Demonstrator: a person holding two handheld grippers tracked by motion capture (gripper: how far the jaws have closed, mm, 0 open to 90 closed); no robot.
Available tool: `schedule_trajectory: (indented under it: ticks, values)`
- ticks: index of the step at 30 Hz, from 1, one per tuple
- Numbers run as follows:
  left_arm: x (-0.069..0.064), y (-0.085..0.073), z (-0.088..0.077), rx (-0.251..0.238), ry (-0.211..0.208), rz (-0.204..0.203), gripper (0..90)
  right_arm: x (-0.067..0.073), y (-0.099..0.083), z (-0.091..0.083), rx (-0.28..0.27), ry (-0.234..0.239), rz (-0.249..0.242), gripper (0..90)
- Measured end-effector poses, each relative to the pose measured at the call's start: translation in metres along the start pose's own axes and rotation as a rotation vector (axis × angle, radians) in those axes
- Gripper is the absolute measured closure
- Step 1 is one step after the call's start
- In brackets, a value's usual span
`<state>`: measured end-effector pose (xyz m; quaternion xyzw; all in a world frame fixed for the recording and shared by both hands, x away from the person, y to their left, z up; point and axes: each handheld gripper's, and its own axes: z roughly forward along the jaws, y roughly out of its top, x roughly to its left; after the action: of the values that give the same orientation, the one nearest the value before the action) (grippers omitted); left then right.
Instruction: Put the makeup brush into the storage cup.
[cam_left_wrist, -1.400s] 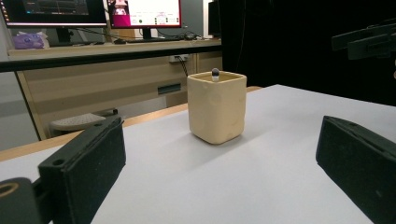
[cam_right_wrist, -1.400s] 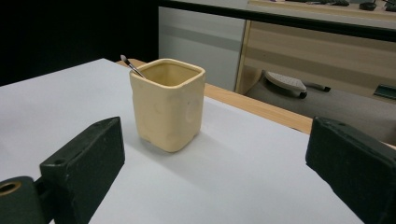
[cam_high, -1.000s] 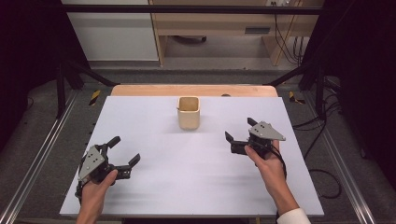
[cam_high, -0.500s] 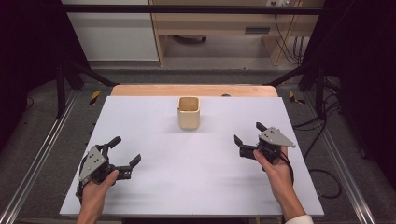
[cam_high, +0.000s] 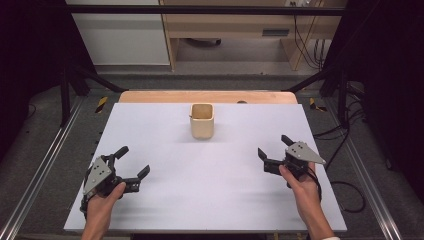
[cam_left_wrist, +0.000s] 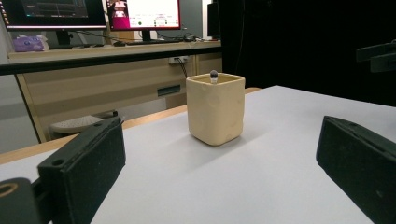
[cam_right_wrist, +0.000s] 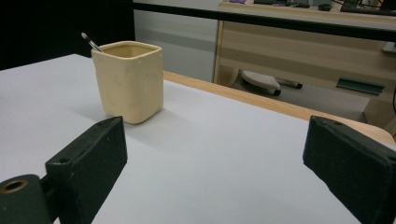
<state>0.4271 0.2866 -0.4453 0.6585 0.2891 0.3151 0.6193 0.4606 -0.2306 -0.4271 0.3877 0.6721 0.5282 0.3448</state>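
A cream square cup (cam_high: 202, 121) stands upright at the back middle of the white table (cam_high: 210, 200). The same cup (cam_left_wrist: 215, 108) holds a thin stick with a small dark ball tip (cam_left_wrist: 214, 73), whose thin end (cam_right_wrist: 89, 41) leans over the rim of the cup (cam_right_wrist: 129, 80) in the right gripper view. My left gripper (cam_high: 132, 162) rests open at the front left, empty, held by a hand. At the right, my right gripper (cam_high: 274, 146) is open and empty too, pointing towards the cup from well away.
A wooden strip (cam_high: 207, 96) runs along the table's far edge. Beyond it stand a desk (cam_left_wrist: 107, 51) with monitors (cam_left_wrist: 142, 14) and cables. Metal rails (cam_high: 35, 175) flank the table on both sides.
My right gripper has moved right and nearer to the front edge, away from the cup. The left gripper and the cup have stayed put.
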Motion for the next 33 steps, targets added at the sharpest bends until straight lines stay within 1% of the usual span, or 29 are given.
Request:
schedule_trajectory:
  ticks: [8, 13, 24, 29, 32, 33]
  values:
    - [-0.001, 0.001, -0.001, 0.001, -0.007, 0.004, 0.9, -0.004, -0.012, -0.013, -0.016, 0.011, 0.011, 5.1]
    - [-0.001, 0.001, -0.003, 0.000, -0.005, 0.003, 0.9, -0.005, -0.021, -0.019, -0.020, 0.009, 0.021, 4.9]
    - [-0.001, 0.002, -0.011, 0.001, -0.008, 0.008, 0.7, -0.003, -0.037, -0.030, -0.047, 0.024, -0.002, 3.5]
    - [-0.005, 0.003, -0.016, 0.010, -0.023, 0.012, 0.3, 0.000, -0.038, -0.036, -0.067, 0.039, -0.008, 3.1]
    - [-0.010, 0.003, -0.020, 0.024, -0.038, 0.021, 0.0, 0.001, -0.038, -0.040, -0.084, 0.046, -0.001, 2.7]
    - [-0.010, 0.003, -0.021, 0.021, -0.040, 0.018, 0.0, 0.002, -0.039, -0.041, -0.088, 0.049, 0.002, 2.6]
